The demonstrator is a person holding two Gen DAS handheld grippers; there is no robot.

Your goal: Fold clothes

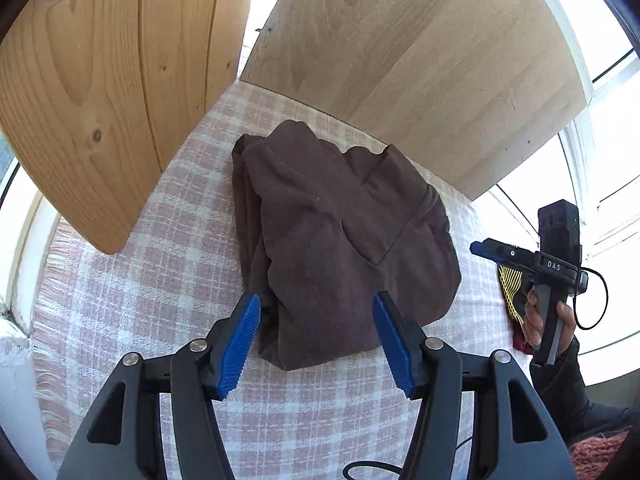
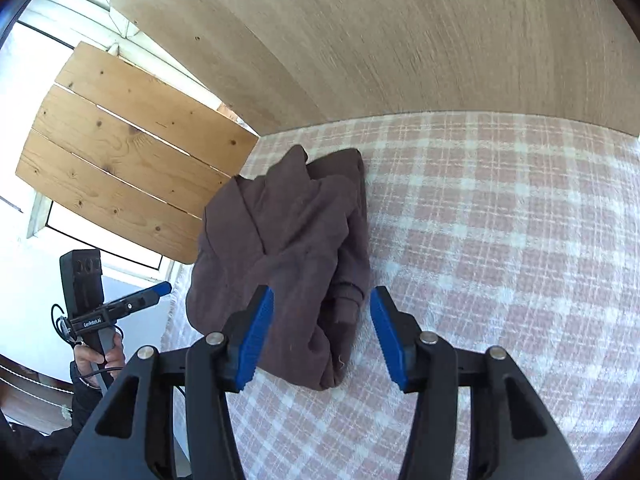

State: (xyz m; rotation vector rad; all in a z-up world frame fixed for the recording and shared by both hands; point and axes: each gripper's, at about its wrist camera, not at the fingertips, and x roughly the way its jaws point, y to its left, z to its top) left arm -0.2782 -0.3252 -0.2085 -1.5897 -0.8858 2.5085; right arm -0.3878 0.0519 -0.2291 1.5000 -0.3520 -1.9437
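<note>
A: Where is the garment?

B: A dark brown garment [image 1: 340, 240] lies bunched and partly folded on a pink and white checked blanket [image 1: 160, 272]. It sits near the far edge of the blanket, close to a pale wooden board [image 1: 420, 72] that stands behind it. A second board of knotty pine planks [image 1: 92, 92] stands to the left in the left wrist view.

A: And the left gripper?

B: The left gripper [image 1: 316, 312] hangs over the near edge of the garment with its jaws released. Its blue pads [image 1: 240, 344] stand apart, and the cloth shows between them, but neither pad presses on it. From the right wrist view you see the same tool from the side, in a hand [image 2: 100, 356] at the left edge of the blanket.

A: The right one?

B: The right gripper [image 2: 322, 308] is also released, pointing down at the garment's near right corner. Its left pad [image 2: 256, 340] is over the cloth, and its right pad is over bare blanket just beside the garment. Nothing is pinched.

A: Anything else in sight?

B: In the left wrist view the right hand [image 1: 548, 320] holds its tool off the blanket's right side, with a black cable [image 1: 596, 304] looping from it. Behind that hand is a dark cloth with yellow stripes [image 1: 510, 292]. Bright windows surround the scene.
</note>
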